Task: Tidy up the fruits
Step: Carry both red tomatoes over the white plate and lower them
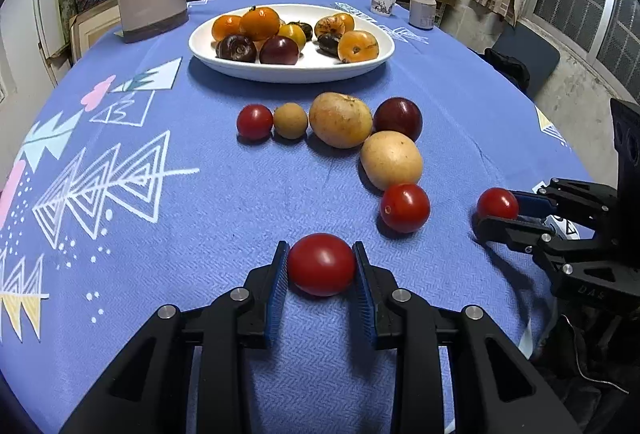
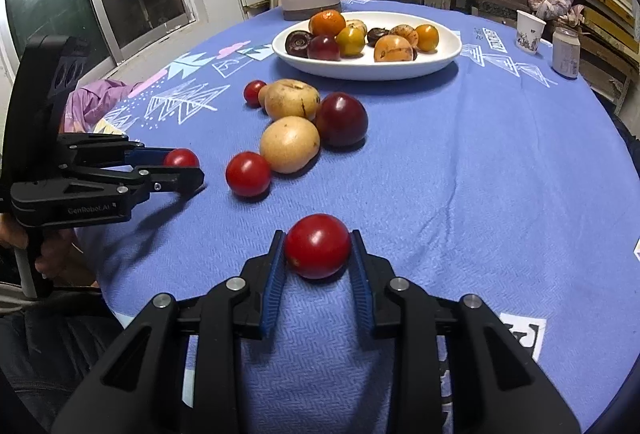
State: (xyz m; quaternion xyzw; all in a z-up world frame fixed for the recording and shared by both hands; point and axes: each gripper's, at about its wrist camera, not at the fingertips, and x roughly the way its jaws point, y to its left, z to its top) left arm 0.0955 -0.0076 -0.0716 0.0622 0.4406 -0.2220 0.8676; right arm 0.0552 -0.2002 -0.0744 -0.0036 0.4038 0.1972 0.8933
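Left tool [image 1: 321, 264]: fingers either side of a red tomato [image 1: 321, 264], pads touching it; the tomato rests on the surface [image 1: 240, 201].
Loose fruit: a curved row between tools and plate.
Right tool [image 2: 318, 248]: clamped likewise on another tomato [image 2: 317, 246], also down on the cloth.
Plate [image 1: 208, 51]: straight ahead of both tools, beyond the row, well apart.
Nearer hand: about equal, I'd judge.
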